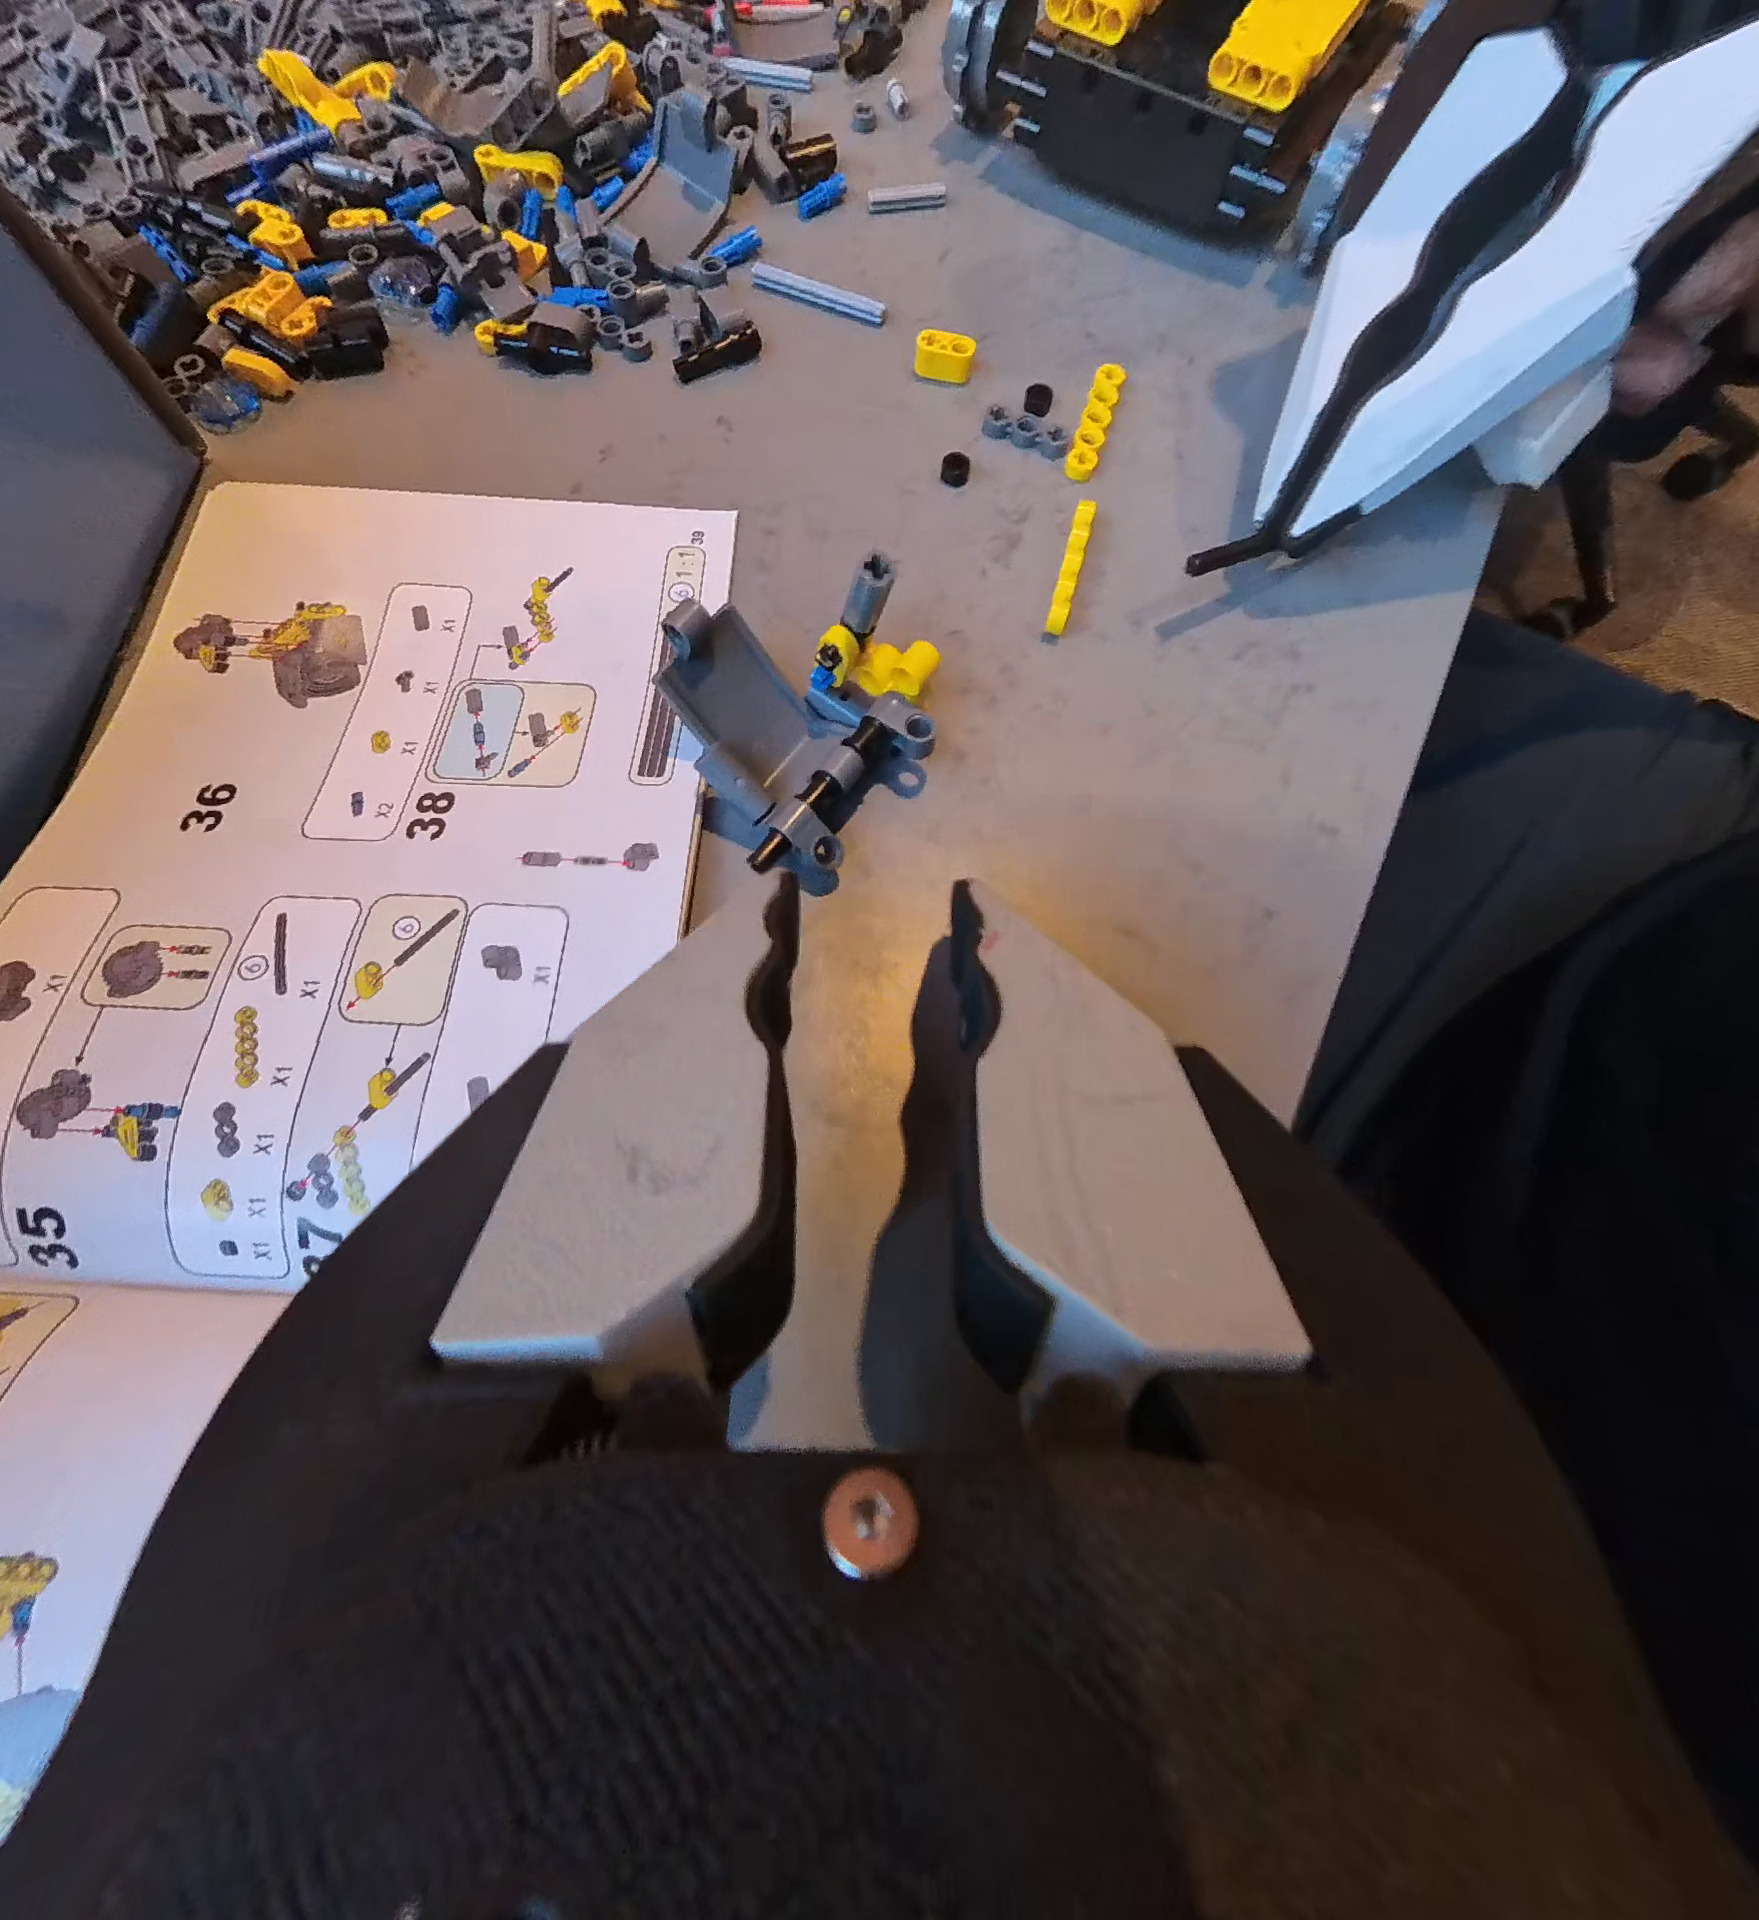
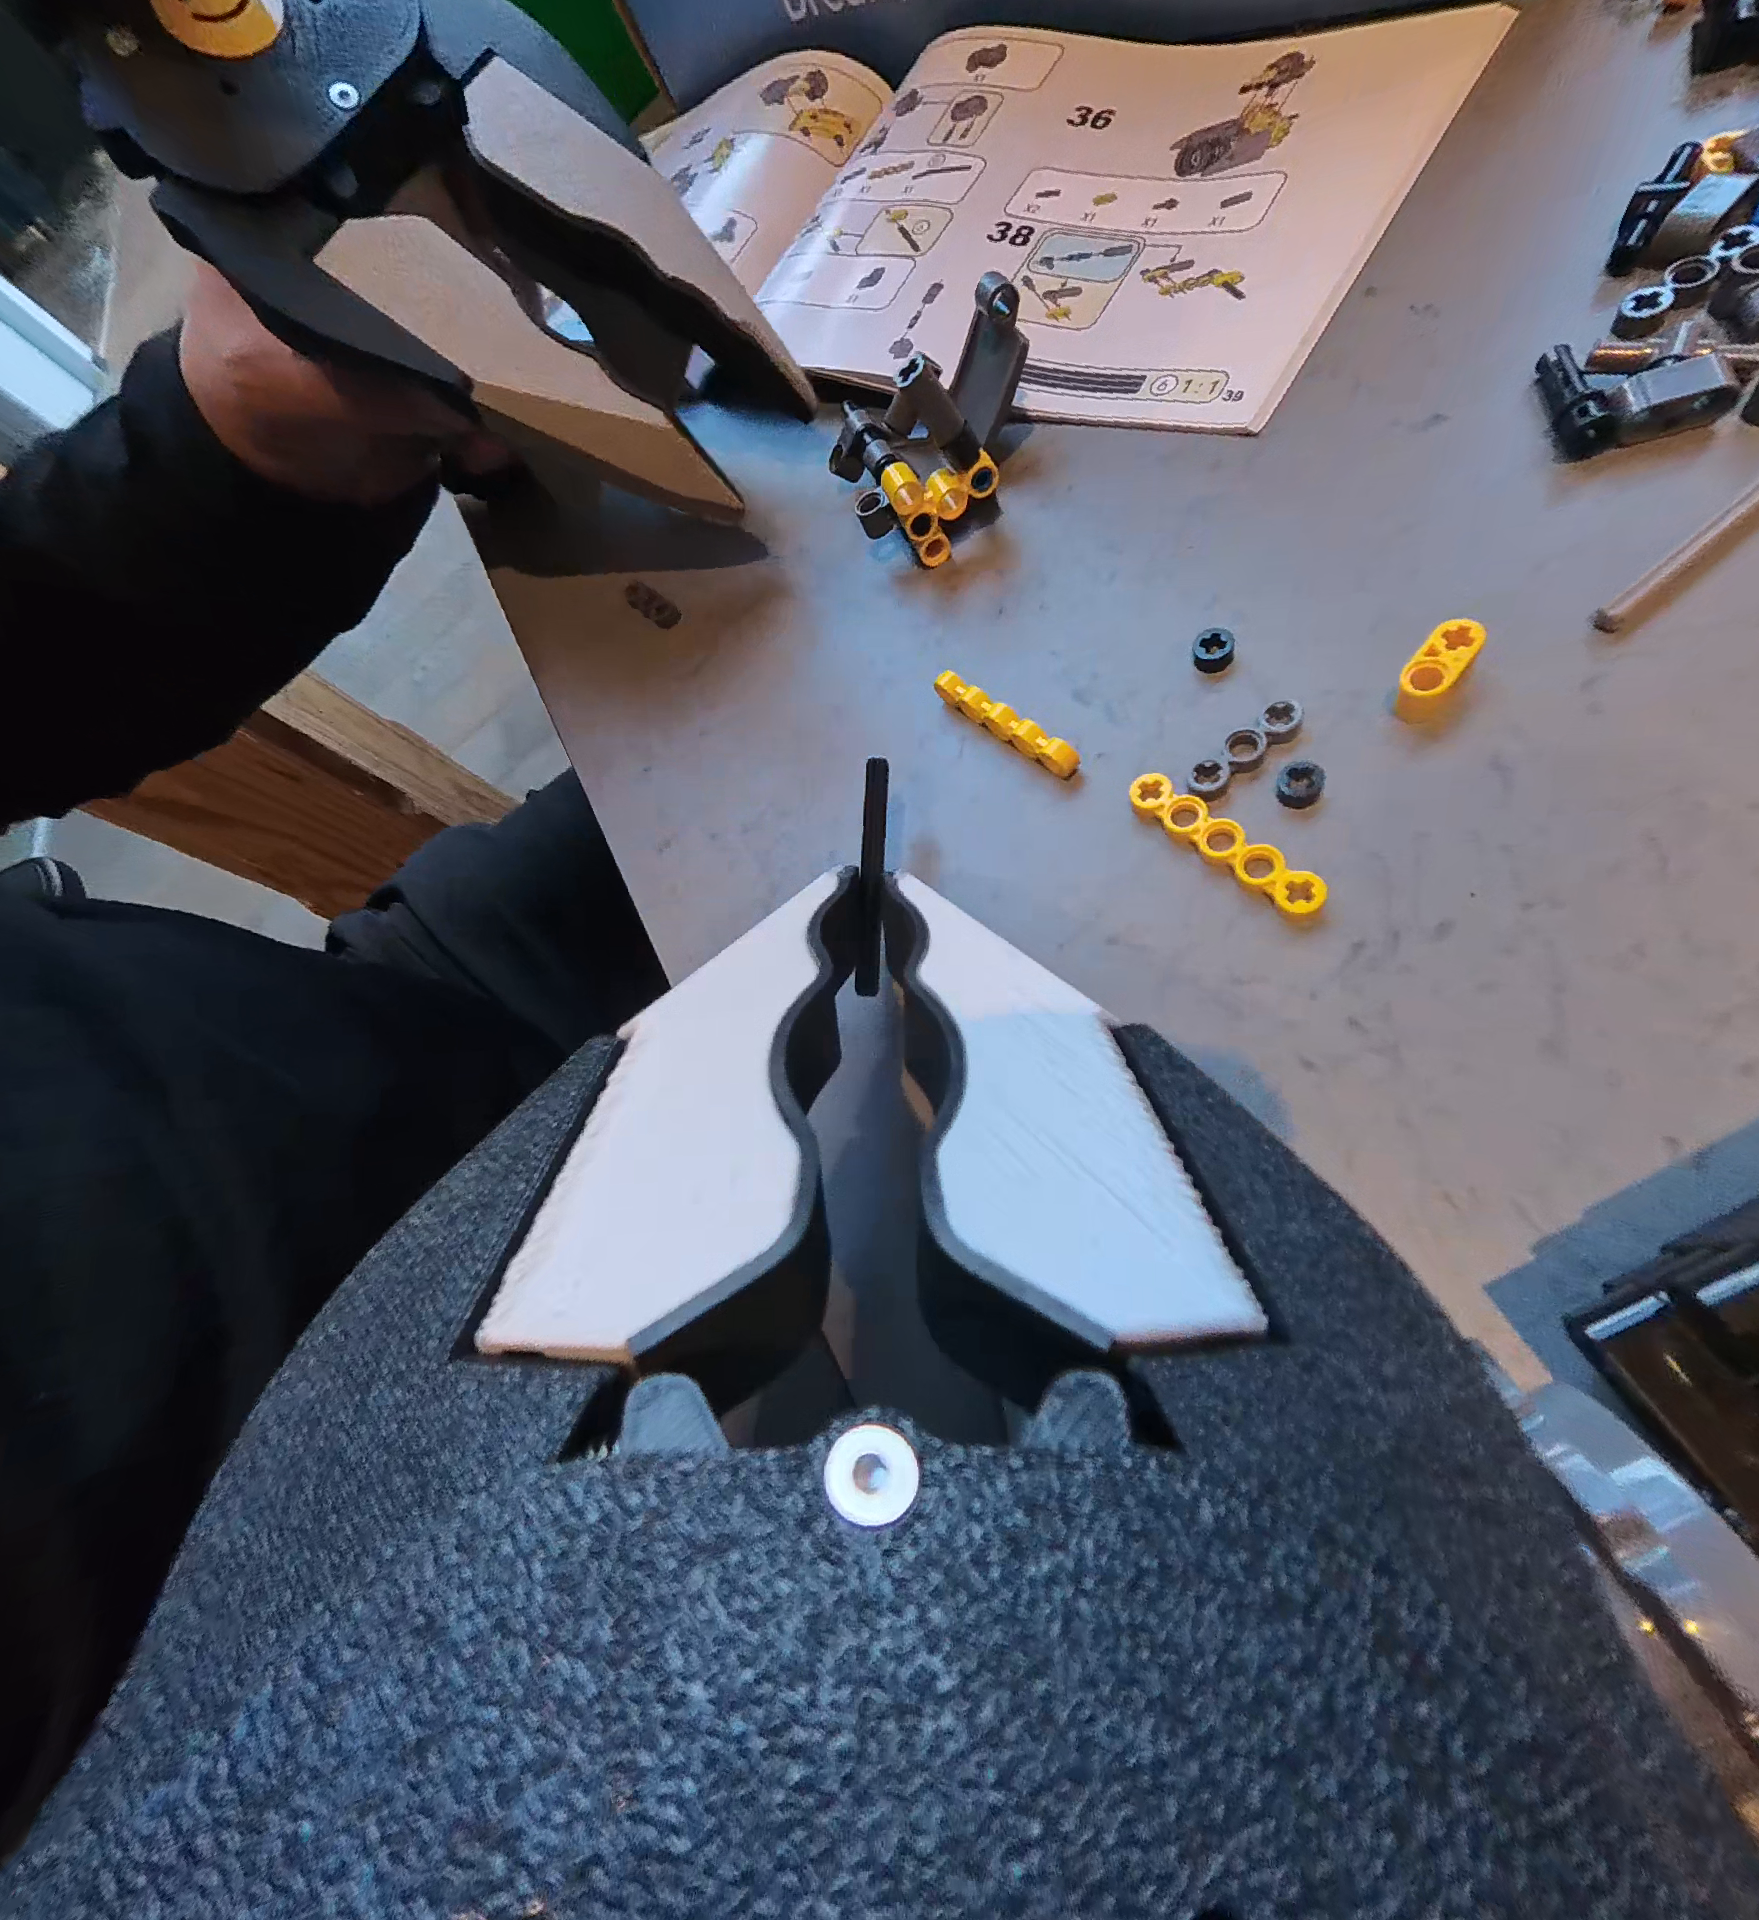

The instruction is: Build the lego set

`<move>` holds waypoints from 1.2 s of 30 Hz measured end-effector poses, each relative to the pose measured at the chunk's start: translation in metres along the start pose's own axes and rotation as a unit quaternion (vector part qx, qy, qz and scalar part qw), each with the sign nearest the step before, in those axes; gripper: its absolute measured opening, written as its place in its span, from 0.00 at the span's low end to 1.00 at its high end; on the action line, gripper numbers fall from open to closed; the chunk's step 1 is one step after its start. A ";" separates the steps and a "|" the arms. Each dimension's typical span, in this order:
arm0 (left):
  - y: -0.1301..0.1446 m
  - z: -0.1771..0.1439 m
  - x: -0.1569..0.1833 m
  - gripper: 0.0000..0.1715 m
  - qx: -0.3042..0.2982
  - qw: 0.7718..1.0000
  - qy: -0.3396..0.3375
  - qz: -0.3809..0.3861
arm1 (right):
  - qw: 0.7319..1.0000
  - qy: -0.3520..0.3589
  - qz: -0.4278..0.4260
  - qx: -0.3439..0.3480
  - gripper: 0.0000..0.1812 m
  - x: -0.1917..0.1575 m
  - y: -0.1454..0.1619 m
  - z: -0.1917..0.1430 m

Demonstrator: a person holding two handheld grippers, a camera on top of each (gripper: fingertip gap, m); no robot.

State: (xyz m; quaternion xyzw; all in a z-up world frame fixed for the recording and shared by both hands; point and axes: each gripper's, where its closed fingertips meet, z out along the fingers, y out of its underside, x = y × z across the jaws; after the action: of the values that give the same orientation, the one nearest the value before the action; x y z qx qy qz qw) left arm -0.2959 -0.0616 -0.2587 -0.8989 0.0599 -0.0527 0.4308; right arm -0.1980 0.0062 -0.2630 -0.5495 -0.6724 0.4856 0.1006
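Observation:
My left gripper (image 1: 870,894) is open and empty, its tips just short of a small grey, black and yellow brick assembly (image 1: 797,727) on the grey table (image 1: 1166,831). The assembly also shows in the right wrist view (image 2: 932,457), with the left gripper (image 2: 761,457) beside it. My right gripper (image 2: 870,878) is shut on a thin black axle (image 2: 873,873) that sticks out past the tips. In the left wrist view the right gripper (image 1: 1280,535) hovers at the table's right edge with the axle (image 1: 1230,556) poking out.
An open instruction booklet (image 1: 335,883) lies left of the assembly. Loose yellow beams (image 2: 1228,847), (image 2: 1005,722), a yellow short beam (image 2: 1438,670), grey and black bushes (image 2: 1246,746) lie ahead. A heap of parts (image 1: 387,208), a black-yellow model (image 1: 1166,114) and a dark box (image 1: 23,520) stand farther off. The grippers' ends are close to 12 cm from one another.

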 end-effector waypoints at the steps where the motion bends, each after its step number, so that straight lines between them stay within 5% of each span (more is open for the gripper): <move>1: -0.001 -0.002 0.001 0.16 0.007 1.000 0.005 0.000 | 1.000 -0.003 0.003 0.000 0.02 0.000 0.000 0.000; 12: 0.001 -0.012 0.011 0.15 0.023 0.999 0.036 0.010 | 1.000 -0.006 0.015 0.003 0.02 0.001 -0.001 0.000; 21: 0.037 -0.025 0.032 0.16 -0.038 0.998 0.059 -0.001 | 1.000 -0.009 0.016 0.008 0.02 0.000 -0.001 -0.001; 25: 0.020 0.000 0.043 0.01 -0.038 0.998 0.059 -0.007 | 1.000 -0.008 0.012 0.008 0.02 0.000 -0.001 -0.001; 31: -0.035 0.070 0.038 0.00 -0.074 0.996 0.045 0.034 | 1.000 -0.006 0.003 0.008 0.02 -0.001 -0.001 -0.001; 36: -0.083 0.036 0.041 0.06 0.011 0.998 0.040 0.055 | 1.000 0.005 -0.006 0.016 0.02 0.000 -0.001 -0.003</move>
State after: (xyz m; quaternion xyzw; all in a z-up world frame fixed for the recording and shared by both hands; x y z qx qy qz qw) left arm -0.2451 0.0115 -0.2148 -0.8868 0.1260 -0.0655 0.4399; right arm -0.1965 0.0077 -0.2609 -0.5460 -0.6672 0.4933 0.1156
